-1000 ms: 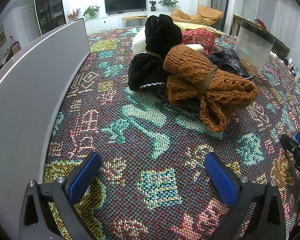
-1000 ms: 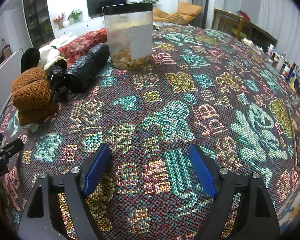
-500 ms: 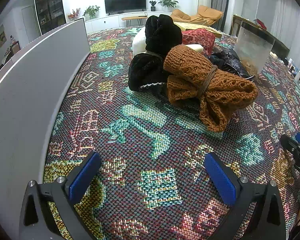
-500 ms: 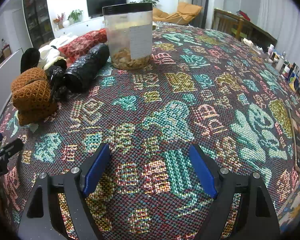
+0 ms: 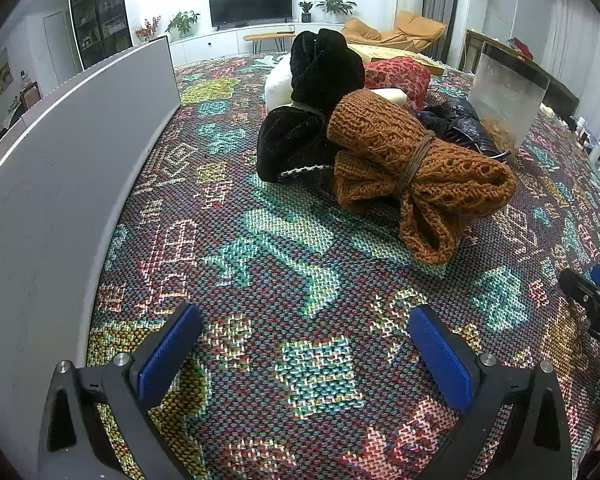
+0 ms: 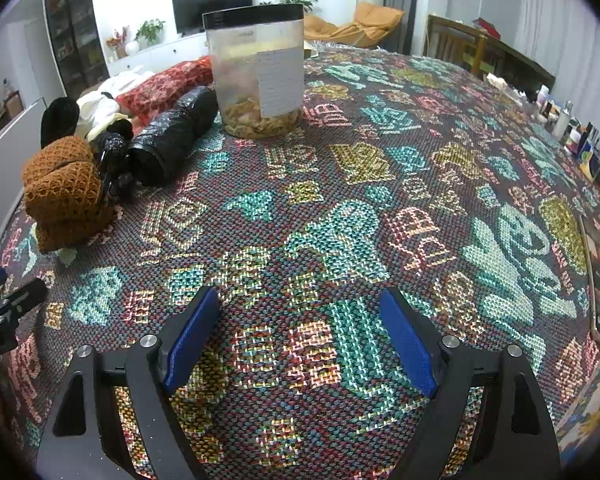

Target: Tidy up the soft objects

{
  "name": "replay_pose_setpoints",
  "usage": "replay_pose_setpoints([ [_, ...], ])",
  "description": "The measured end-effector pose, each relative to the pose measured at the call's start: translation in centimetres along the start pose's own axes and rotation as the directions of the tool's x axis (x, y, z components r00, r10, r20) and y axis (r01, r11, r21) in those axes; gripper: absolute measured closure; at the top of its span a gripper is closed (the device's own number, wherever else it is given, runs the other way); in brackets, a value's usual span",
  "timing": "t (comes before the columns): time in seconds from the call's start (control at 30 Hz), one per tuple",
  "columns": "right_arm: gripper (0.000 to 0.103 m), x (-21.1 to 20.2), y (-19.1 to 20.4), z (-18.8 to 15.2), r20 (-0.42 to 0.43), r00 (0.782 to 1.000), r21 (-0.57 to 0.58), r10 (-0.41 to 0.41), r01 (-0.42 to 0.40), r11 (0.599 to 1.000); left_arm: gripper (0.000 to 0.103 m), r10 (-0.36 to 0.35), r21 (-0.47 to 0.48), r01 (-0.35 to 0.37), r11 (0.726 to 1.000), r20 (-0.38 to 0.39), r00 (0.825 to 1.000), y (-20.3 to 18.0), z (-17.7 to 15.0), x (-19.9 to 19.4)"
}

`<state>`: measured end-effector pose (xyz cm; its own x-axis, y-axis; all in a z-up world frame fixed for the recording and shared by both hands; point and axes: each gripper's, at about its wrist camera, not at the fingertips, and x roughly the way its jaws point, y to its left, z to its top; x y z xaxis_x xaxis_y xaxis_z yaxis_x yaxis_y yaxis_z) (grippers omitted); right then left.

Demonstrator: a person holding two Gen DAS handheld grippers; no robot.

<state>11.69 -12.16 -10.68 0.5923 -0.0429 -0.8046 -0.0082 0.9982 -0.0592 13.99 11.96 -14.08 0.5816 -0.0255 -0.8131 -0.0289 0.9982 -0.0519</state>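
Meanwhile, both grippers wait wide and empty short of the knitwear pile on the patterned tablecloth (image 5: pixel 284 248).

Your left gripper (image 5: pixel 304 344) hangs low over the cloth with jaws spread wide, holding nothing; the right gripper (image 6: pixel 300 332) is likewise wide and empty, well apart from the pile. The rust-brown knitted bundle (image 5: pixel 416 168), tied round its middle with cord, lies nearest, ahead and slightly right of your left gripper, leaning against the black knitted bundle (image 5: pixel 312 108) behind it. Farther back sit a red patterned bundle (image 5: pixel 400 76), a white soft item (image 5: pixel 276 84), a black plastic roll (image 6: pixel 172 140) and a clear canister (image 6: pixel 260 76). Judging by the layout, the brown bundle is the sensible first pick: close across its corded waist, where it is firmest, and lift straight up so the black bundle is not dragged. The white panel (image 5: pixel 60 160) runs along the left edge.
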Motion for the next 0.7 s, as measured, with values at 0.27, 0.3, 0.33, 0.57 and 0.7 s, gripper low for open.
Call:
replay_pose_setpoints([
  [0.27,0.015,0.1,-1.1,6.7,0.094,0.965,0.278,0.244,-0.26,0.925,0.0,0.0,-0.001,0.0,1.0,0.0,1.0,0.0,0.0,0.0],
  [0.3,0.016,0.9,-0.4,8.3,0.087,0.955,0.29,0.285,-0.298,0.909,0.0,0.0,-0.001,0.0,1.0,0.0,1.0,0.0,0.0,0.0],
  [0.33,0.016,1.5,0.3,9.2,0.077,0.951,0.286,0.298,-0.308,0.907,0.0,0.0,-0.001,0.0,1.0,0.0,1.0,0.0,0.0,0.0],
  [0.57,0.045,8.0,5.3,11.9,-0.107,0.936,0.275,0.336,-0.297,0.914,0.0,0.0,-0.001,0.0,1.0,0.0,1.0,-0.1,0.0,0.0],
  [0.7,0.064,7.1,5.7,11.5,-0.114,0.927,0.202,0.359,-0.332,0.921,0.0,0.0,-0.002,0.0,1.0,0.0,1.0,0.0,0.0,0.0],
])
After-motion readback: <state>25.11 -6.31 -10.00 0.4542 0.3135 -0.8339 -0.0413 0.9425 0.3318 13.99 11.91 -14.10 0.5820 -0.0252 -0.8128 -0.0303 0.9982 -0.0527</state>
